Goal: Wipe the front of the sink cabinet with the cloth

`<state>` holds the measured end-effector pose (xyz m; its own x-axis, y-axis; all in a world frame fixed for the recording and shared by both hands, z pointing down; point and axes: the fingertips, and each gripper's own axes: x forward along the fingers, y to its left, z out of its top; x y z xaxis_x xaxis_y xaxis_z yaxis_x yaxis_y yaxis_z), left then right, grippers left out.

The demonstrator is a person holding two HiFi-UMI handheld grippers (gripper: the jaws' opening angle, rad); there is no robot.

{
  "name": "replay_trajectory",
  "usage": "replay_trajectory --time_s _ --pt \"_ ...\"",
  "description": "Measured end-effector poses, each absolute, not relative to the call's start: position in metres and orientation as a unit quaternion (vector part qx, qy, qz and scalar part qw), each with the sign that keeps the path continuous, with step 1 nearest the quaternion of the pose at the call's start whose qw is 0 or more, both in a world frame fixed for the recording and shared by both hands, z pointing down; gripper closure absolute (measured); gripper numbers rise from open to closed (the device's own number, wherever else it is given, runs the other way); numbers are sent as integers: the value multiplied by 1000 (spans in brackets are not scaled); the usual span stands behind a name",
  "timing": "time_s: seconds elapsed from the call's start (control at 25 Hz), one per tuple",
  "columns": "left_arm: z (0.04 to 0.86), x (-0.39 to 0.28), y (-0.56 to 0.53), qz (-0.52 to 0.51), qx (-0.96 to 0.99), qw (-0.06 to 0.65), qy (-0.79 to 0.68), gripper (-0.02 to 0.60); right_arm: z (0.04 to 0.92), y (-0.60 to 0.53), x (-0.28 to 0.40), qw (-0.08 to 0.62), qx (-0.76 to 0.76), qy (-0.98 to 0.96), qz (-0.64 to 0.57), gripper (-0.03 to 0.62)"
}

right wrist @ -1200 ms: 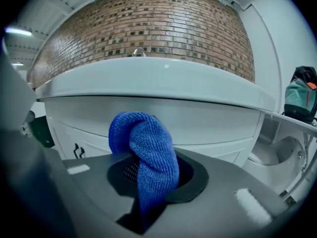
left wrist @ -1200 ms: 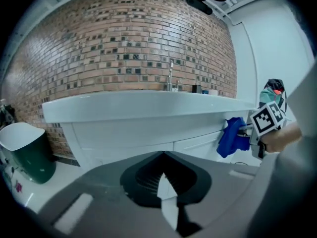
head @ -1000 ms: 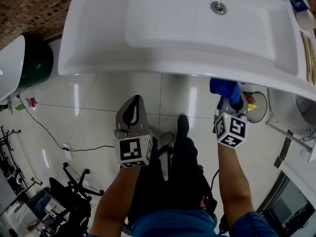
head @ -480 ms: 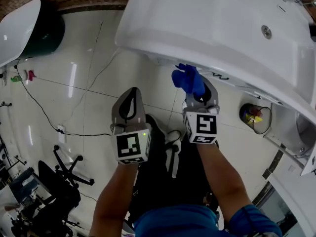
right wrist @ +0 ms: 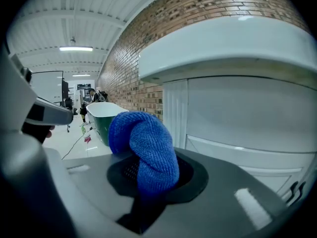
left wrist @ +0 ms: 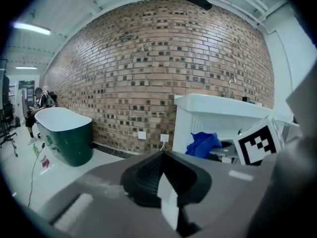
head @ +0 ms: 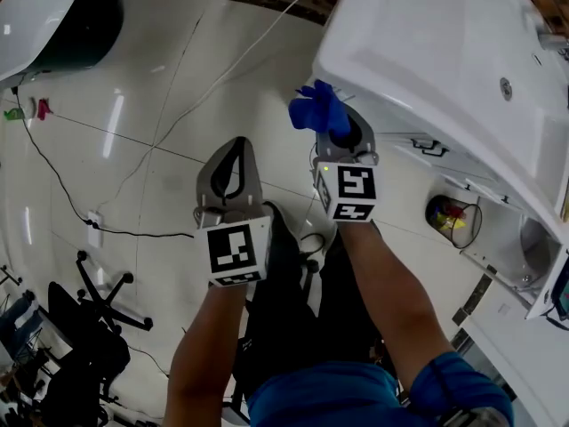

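Holding blue cloth [right wrist: 148,152] pinched tight in right gripper [head: 340,133], near corner of sink cabinet front [right wrist: 237,113], apparently not touching. Alongside, left gripper [head: 233,160] closed, empty. Wiping judged unstarted; whole front left.

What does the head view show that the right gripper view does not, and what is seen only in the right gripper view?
Only the head view shows the waste basket on the floor and the sink drain. Only the right gripper view shows the ceiling lamp. Both views show the blue cloth gripped in the right claw, the white sink and the green bathtub.
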<state>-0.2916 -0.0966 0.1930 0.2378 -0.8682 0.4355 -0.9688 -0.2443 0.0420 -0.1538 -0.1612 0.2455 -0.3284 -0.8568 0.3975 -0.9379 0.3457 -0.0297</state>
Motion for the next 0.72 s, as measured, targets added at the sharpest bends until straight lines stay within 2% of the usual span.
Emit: replay_trajectory --time_s 0.12,0.36,0.72 --pt "194 -299 -102 144 770 165 -599 575 260 -172 -155 168 570 -792 138 519" --pt "201 -281 -120 165 797 143 -564 575 276 -174 -112 185 606 -759 150 519" --pt "203 -186 -107 175 824 140 -520 575 271 -137 -1 176 652 -719 163 519"
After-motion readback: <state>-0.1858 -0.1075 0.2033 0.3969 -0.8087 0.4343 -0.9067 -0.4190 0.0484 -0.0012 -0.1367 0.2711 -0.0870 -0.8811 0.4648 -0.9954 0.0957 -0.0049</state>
